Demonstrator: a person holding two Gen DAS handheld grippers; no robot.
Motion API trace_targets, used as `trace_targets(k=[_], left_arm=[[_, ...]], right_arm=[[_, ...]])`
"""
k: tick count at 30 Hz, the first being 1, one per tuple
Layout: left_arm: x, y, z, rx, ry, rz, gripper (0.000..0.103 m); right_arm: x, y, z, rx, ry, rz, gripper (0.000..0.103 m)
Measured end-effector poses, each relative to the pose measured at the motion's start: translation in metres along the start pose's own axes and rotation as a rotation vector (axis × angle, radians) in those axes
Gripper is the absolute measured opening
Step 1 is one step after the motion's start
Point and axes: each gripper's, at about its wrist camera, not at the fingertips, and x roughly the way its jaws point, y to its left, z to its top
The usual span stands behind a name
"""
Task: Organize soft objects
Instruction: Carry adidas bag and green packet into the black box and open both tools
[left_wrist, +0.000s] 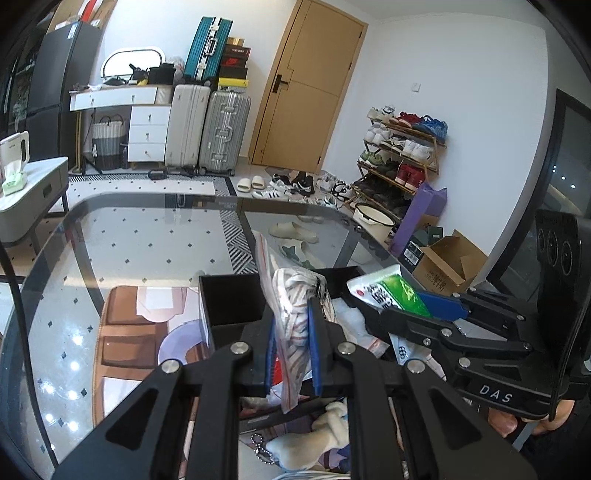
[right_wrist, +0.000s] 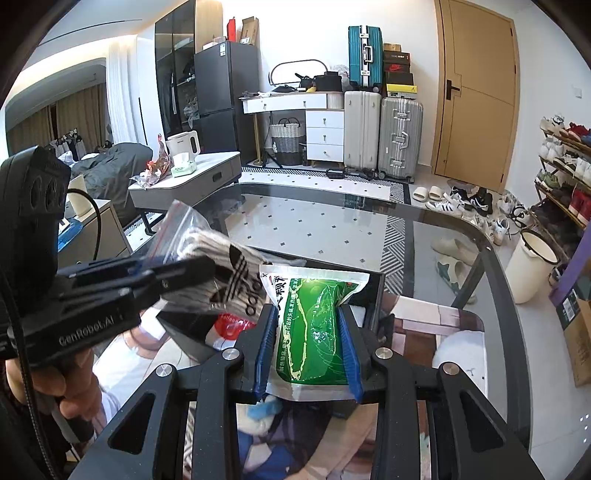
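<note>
My left gripper (left_wrist: 291, 321) is shut on a clear zip bag of striped socks (left_wrist: 295, 295) and holds it upright above a black open box (left_wrist: 229, 295) on the glass table. In the right wrist view the same bag (right_wrist: 221, 269) shows at the left, in the left gripper (right_wrist: 192, 273). My right gripper (right_wrist: 308, 325) is shut on a green and white soft packet (right_wrist: 314, 325), held over the black box (right_wrist: 376, 291). The packet (left_wrist: 388, 291) and right gripper (left_wrist: 432, 310) show at the right of the left wrist view.
A glass table top (left_wrist: 129, 240) carries the box. A white plush toy (left_wrist: 317, 443) and a key chain (left_wrist: 262, 450) lie near the front edge. A red-printed bag (right_wrist: 229, 328) lies in the box. Shoes, a shoe rack (left_wrist: 402, 155) and suitcases (left_wrist: 207, 129) stand beyond the table.
</note>
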Motion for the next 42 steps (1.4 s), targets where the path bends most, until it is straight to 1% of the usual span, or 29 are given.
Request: trace_targets(k=[4, 11, 21, 25, 28, 32, 33, 36, 37, 38, 39, 41, 42], left_arm=[[0.008, 0.005, -0.001, -0.018, 0.027, -0.006, 0.012], [0.013, 0.004, -0.003, -0.017, 0.049, -0.009, 0.012], [0.014, 0.005, 0.0, -0.016, 0.068, -0.008, 0.012], [0.018, 0.004, 0.001, -0.01, 0.074, 0.004, 0.013], [0.021, -0.001, 0.002, 0.019, 0.082, 0.032, 0.014], [0.023, -0.007, 0.002, 0.069, 0.077, 0.089, 0.02], [0.023, -0.007, 0.002, 0.078, 0.079, 0.102, 0.02], [0.02, -0.011, 0.001, 0.109, 0.074, 0.142, 0.027], [0.019, -0.011, 0.0, 0.117, 0.072, 0.147, 0.032], [0.017, -0.012, 0.0, 0.13, 0.071, 0.158, 0.043], [0.015, -0.013, 0.0, 0.137, 0.069, 0.164, 0.048], [0.012, -0.013, 0.0, 0.149, 0.061, 0.173, 0.049], [0.01, -0.014, 0.0, 0.157, 0.062, 0.178, 0.049]], right_arm=[[0.012, 0.001, 0.004, -0.002, 0.011, 0.001, 0.033], [0.03, -0.004, 0.007, -0.002, 0.035, -0.007, 0.033], [0.039, -0.007, 0.005, -0.003, 0.044, -0.011, 0.033], [0.044, -0.01, 0.002, -0.003, 0.05, -0.013, 0.033], [0.05, -0.012, 0.001, -0.002, 0.061, -0.017, 0.033], [0.057, -0.009, 0.0, -0.004, 0.076, -0.025, 0.033], [0.058, -0.008, -0.001, -0.008, 0.08, -0.027, 0.033], [0.057, -0.008, -0.002, -0.022, 0.074, -0.033, 0.035], [0.055, -0.008, -0.001, -0.026, 0.066, -0.032, 0.036], [0.052, -0.008, -0.001, -0.027, 0.057, -0.031, 0.042], [0.047, -0.008, -0.001, -0.026, 0.046, -0.032, 0.047], [0.043, -0.01, -0.002, -0.023, 0.034, -0.041, 0.052], [0.04, -0.011, -0.002, -0.021, 0.029, -0.043, 0.053]])
